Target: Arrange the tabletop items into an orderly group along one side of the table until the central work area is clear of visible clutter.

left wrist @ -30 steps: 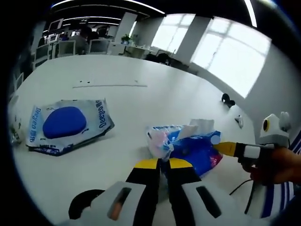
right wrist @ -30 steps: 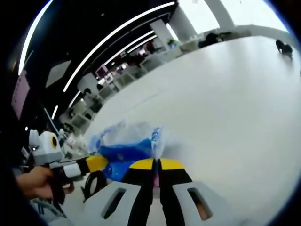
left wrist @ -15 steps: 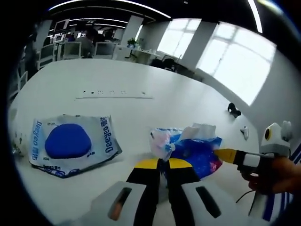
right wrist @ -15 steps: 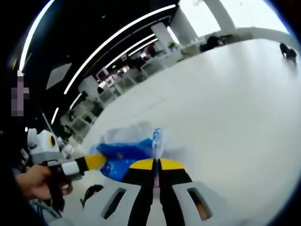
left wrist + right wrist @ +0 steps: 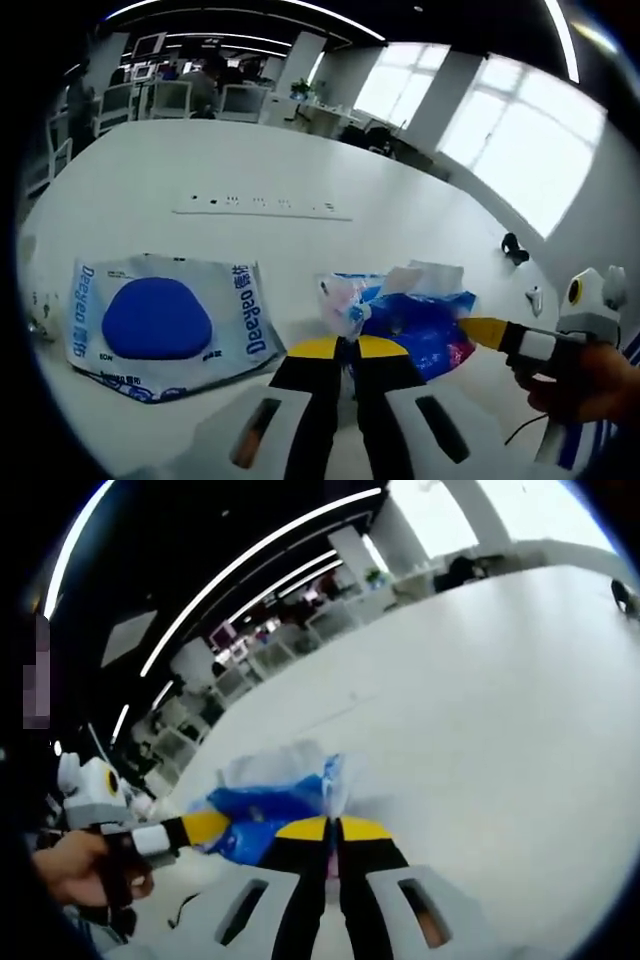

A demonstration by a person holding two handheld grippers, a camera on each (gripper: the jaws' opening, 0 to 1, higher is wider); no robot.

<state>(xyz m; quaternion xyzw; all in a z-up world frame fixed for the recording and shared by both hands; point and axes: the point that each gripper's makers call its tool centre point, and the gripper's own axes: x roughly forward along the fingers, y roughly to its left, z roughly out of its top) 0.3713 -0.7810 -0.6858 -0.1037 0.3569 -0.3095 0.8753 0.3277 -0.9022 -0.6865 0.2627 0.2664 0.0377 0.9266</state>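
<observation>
Setting: an open office with ceiling light strips, windows and distant desks and chairs is seen behind a wide white worktop (image 5: pixel 300 180).
Left claw (image 5: pixel 346 350): its jaws are closed on the pink-and-white end of a blue tissue pack (image 5: pixel 415 325), which is held at the near edge of the left gripper view.
Right claw (image 5: pixel 334 830): its jaws are pressed together on the opposite, crumpled end of the same blue tissue pack (image 5: pixel 270 800); in the left gripper view this claw (image 5: pixel 478 330) is seen entering from the right, gripped by a hand (image 5: pixel 585 375).
Tissue pack: it is gripped at both ends between the two claws, over the worktop; white tissue is exposed at its top.
Wet wipes pack (image 5: pixel 165 322): a flat silver pouch with a blue oval lid is lying on the worktop, left of the tissue pack and apart from it.
Worktop detail: a narrow strip with small dark dots (image 5: pixel 262 206) is set farther back.
Far right: small dark items (image 5: pixel 515 246) are resting near the worktop edge.
</observation>
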